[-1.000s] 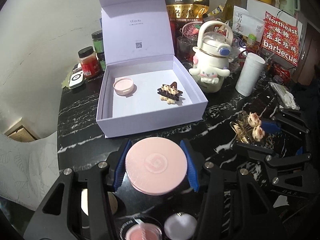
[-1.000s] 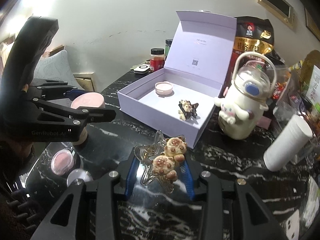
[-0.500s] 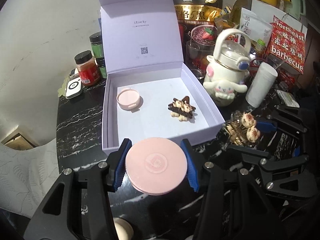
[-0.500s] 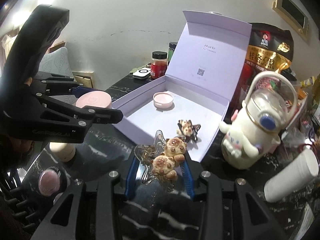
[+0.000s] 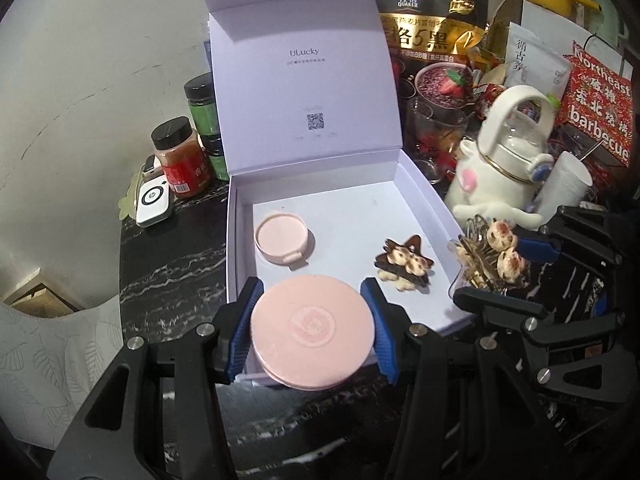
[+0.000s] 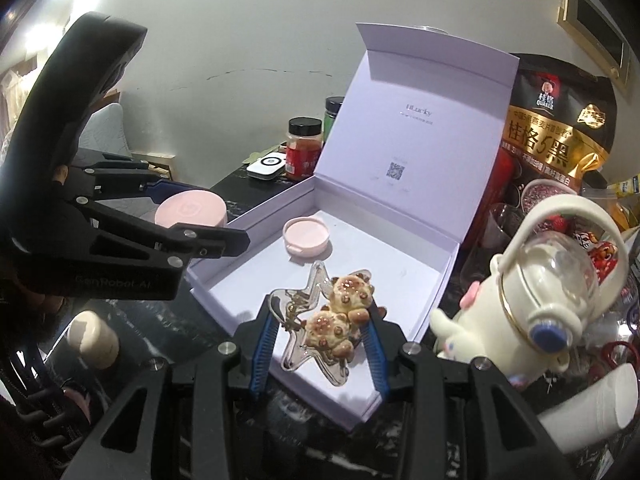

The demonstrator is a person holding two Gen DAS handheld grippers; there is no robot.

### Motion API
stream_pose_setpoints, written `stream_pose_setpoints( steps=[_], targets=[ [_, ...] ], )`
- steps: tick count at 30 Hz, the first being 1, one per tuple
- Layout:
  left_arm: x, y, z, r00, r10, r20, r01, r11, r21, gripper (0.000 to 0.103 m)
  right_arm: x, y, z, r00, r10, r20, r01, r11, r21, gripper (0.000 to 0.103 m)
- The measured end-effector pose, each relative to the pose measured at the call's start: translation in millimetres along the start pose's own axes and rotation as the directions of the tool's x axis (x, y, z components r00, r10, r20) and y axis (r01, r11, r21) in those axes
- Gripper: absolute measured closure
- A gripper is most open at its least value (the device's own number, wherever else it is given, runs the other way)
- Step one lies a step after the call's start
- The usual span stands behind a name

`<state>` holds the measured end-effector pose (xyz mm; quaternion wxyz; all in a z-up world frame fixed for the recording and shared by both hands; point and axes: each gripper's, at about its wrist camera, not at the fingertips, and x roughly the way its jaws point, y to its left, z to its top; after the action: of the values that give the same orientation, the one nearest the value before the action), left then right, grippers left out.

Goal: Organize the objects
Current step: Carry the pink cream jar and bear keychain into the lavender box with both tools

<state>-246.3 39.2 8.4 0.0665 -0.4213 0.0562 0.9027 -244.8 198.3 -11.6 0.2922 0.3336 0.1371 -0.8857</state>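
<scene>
Pink round compact (image 5: 312,330) sits pinched between the blue pads of the left gripper (image 5: 312,332), held flat over the near edge of the open lavender gift box (image 5: 236,240); right wrist view shows the same compact (image 6: 191,209) raised above the box's near-left wall (image 6: 256,216), left gripper (image 6: 196,220) coming in from the left. Right gripper (image 6: 320,332) is clamped on a clear star-shaped hair clip with two bear charms (image 6: 320,320), held over the near right corner of the box; in the left wrist view that clip (image 5: 486,254) hangs just past the box's right wall, right gripper (image 5: 496,264) behind it. Inside the box: small pink round case (image 5: 281,239) at far left on the floor, dark star hair clip with bear charms (image 5: 404,265) to the right, apart from each other. Box lid stands upright at the far side, QR code on its inner face. Box rests on a black marble table (image 5: 168,248). Right of the box: white Cinnamoroll bottle (image 5: 504,164), white paper cup (image 5: 564,184) just beside it. Behind: Quaker oats bag (image 5: 432,40), red barbecue packet (image 5: 600,108). Left of the box: red spice jar (image 5: 182,158), green jar (image 5: 204,104), white charger puck (image 5: 152,200). Cream cylinder (image 6: 94,334) lies on the table near left, under the left gripper.
</scene>
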Motion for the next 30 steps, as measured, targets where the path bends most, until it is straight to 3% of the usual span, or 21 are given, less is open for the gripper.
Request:
stream_pose_setpoints(
  steps=[17,30],
  targets=[
    [60,15,37,0.999,-0.007,-0.040,0.009,0.999,0.054,0.054,54,-30,26,0.999,-0.037,-0.032,0.038,0.999,0.026,0.062],
    [97,32,37,0.997,-0.063,-0.044,0.064,0.998,0.027,0.054,95,-36,46,0.991,-0.111,-0.074,0.114,0.993,0.036,0.062]
  ],
)
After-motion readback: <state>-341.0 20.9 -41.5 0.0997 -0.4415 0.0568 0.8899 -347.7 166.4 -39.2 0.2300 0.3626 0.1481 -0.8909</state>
